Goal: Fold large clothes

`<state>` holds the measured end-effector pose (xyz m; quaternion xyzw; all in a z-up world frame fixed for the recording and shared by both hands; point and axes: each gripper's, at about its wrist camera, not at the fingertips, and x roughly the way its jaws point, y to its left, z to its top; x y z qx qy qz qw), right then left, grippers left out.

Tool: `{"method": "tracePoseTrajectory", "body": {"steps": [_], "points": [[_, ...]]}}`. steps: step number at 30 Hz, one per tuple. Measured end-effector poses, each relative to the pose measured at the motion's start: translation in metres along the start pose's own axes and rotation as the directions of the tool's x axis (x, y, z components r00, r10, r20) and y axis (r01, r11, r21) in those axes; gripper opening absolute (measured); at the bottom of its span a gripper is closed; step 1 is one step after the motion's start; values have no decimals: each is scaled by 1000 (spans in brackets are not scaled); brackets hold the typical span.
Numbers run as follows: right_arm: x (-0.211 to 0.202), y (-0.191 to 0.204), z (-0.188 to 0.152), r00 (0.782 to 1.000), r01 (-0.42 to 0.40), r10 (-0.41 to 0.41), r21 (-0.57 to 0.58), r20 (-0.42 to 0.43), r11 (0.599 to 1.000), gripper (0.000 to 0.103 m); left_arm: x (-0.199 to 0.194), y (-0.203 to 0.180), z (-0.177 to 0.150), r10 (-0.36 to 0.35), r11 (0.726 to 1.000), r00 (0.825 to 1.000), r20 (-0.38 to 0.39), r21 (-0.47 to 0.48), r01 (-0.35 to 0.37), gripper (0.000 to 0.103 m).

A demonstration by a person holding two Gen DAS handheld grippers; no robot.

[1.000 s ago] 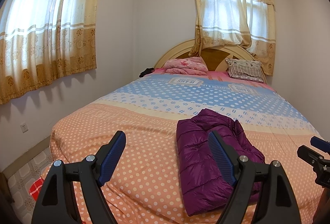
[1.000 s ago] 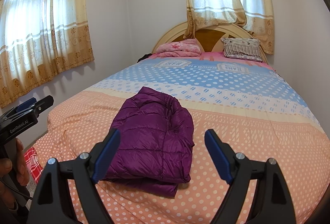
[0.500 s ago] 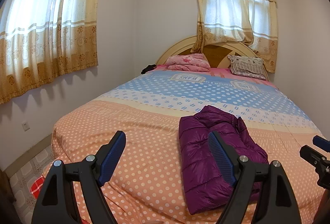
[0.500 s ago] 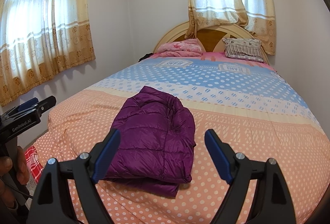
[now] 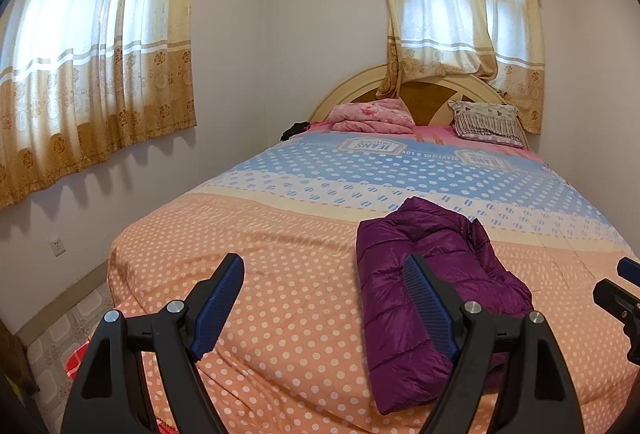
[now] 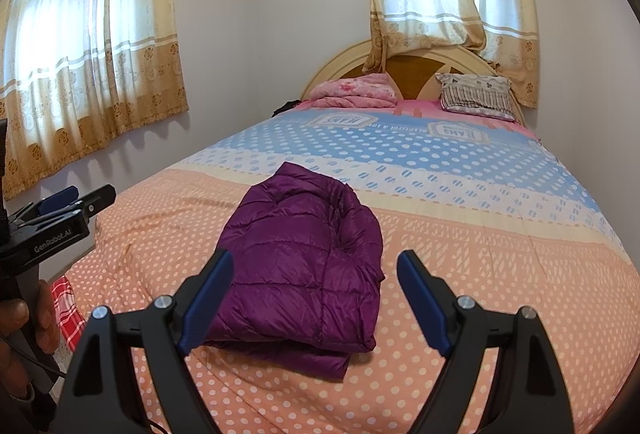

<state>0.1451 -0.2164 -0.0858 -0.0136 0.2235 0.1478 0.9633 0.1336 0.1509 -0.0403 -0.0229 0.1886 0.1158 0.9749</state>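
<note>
Right wrist view: purple quilted down jacket (image 6: 304,258) lies folded into a compact stack on the orange polka-dot bedspread (image 6: 460,294). Right gripper (image 6: 316,298) and left gripper (image 5: 324,298) both spread apart, empty, clear of it. Folding looks complete; nothing obviously left.

Soft window daylight, sharp, fisheye-bowed edges
</note>
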Motion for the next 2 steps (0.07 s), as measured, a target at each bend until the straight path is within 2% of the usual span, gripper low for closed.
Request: {"method": "tracePoseTrajectory", "body": {"steps": [2], "points": [[1, 0, -1, 1000, 1, -1, 2, -1, 1000, 86, 0, 0, 0, -3, 1000, 1000, 2, -2, 3, 82]]}}
